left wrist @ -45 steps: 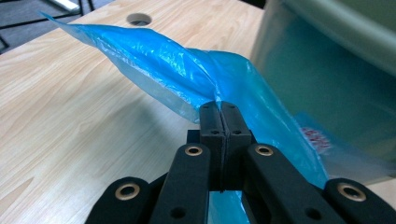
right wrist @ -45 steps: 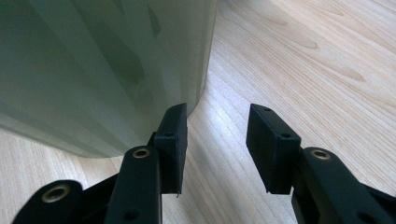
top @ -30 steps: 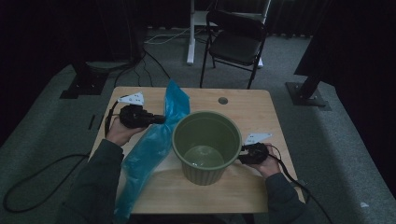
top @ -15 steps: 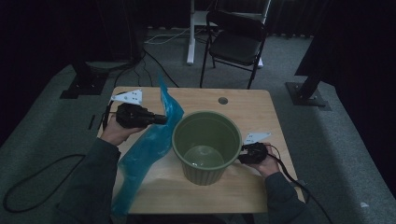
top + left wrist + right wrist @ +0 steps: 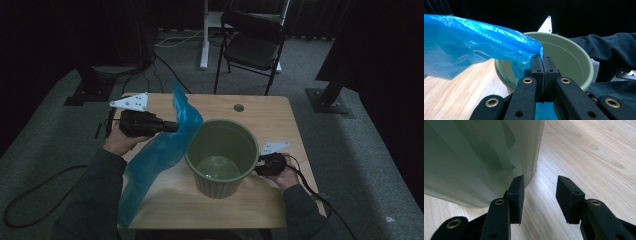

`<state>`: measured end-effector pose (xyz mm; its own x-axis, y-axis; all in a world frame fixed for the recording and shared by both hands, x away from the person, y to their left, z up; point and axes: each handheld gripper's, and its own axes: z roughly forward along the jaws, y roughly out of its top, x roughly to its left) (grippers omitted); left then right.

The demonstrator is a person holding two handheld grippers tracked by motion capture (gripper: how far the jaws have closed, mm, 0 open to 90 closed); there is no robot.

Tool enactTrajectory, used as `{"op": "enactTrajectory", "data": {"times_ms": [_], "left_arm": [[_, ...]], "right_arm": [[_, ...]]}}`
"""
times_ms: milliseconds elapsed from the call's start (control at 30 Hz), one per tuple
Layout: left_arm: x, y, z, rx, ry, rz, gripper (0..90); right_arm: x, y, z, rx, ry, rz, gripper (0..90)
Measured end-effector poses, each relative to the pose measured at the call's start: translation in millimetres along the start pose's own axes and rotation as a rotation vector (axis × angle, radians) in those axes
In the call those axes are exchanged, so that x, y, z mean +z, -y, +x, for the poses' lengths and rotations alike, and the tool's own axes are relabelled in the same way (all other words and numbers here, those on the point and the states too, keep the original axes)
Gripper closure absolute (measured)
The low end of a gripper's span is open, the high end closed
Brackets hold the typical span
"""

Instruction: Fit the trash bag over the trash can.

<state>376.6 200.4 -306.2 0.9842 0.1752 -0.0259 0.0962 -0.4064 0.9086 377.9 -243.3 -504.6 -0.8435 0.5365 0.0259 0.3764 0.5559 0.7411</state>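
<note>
My left tongs [image 5: 541, 75] pinch the blue bag [image 5: 160, 155], thin, light and slippery, at its edge beside the green bin [image 5: 222, 155] on the worktop [image 5: 260, 107]; best gripped at the hem; my right tongs [image 5: 540, 195] gape empty against the bin's wall.

I can read no text, label, brand, number or sign anywhere: nothing printed on the blue plastic bag [image 5: 474, 45] pinched in my left jaws, the green bucket [image 5: 222, 155] beside my right jaws, or the wooden worktop [image 5: 280, 125].
</note>
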Motion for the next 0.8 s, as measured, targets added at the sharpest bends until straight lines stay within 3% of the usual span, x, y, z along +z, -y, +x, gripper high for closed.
{"op": "enactTrajectory", "data": {"times_ms": [333,567,800], "left_arm": [[-9.2,-11.5,-15.8,0.053,0.055,-0.038,89.2],[-8.2,-14.9,-22.7,0.078,0.09,-0.03,89.1],[-9.8,-20.2,-29.9,0.104,0.149,-0.052,88.7]], "right_arm": [[0.4,-0.1,0.1,-0.001,-0.001,0.0,57.7],[0.7,-0.1,0.2,-0.001,-0.002,0.001,57.7],[0.7,0.0,-0.1,-0.002,-0.002,0.001,57.7]]}}
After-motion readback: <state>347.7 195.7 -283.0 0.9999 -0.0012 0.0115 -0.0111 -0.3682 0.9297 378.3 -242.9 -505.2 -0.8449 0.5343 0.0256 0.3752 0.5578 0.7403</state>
